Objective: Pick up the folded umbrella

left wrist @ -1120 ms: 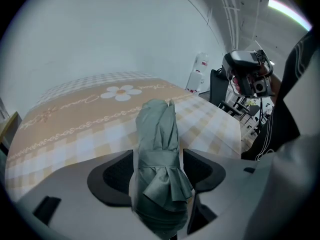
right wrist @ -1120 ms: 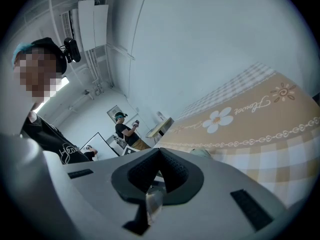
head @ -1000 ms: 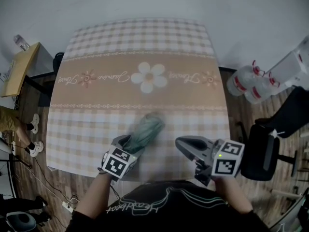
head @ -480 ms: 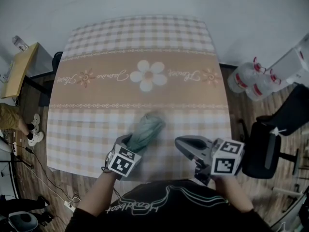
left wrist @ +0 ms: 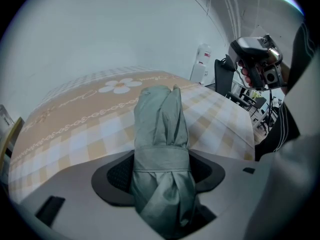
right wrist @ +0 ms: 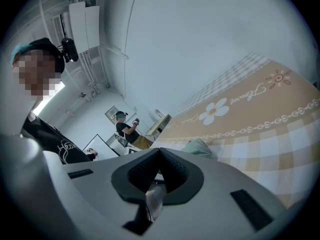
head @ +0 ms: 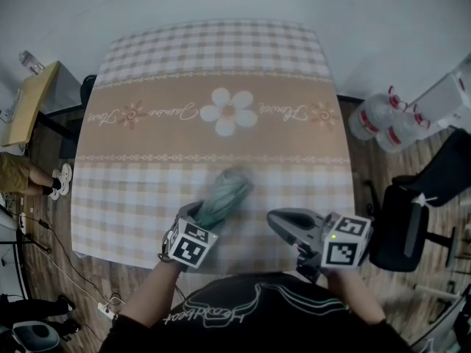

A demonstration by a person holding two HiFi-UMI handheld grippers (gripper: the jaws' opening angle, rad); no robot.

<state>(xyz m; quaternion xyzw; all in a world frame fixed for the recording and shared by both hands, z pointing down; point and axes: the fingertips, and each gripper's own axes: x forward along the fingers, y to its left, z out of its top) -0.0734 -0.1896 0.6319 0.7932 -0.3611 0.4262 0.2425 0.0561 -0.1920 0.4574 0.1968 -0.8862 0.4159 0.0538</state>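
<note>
The folded grey-green umbrella (head: 223, 193) lies lengthwise over the near part of the checked tablecloth (head: 221, 72). My left gripper (head: 197, 213) is shut on its near end. In the left gripper view the umbrella (left wrist: 162, 134) fills the gap between the dark pads of the left gripper (left wrist: 162, 171), strap wrapped round it, and its far end points out over the cloth. My right gripper (head: 278, 218) hovers to the right of the umbrella, apart from it, shut on nothing. From the right gripper (right wrist: 159, 166) a bit of the umbrella (right wrist: 200, 148) shows beyond the jaws.
Large water bottles (head: 379, 127) and a black chair (head: 401, 230) stand on the floor to the right of the table. A wooden side table (head: 29, 101) and a person's legs (head: 22, 179) are at the left. The table's near edge is just under both grippers.
My left gripper has shifted a little to the right with the umbrella in it. The right gripper has stayed in place.
</note>
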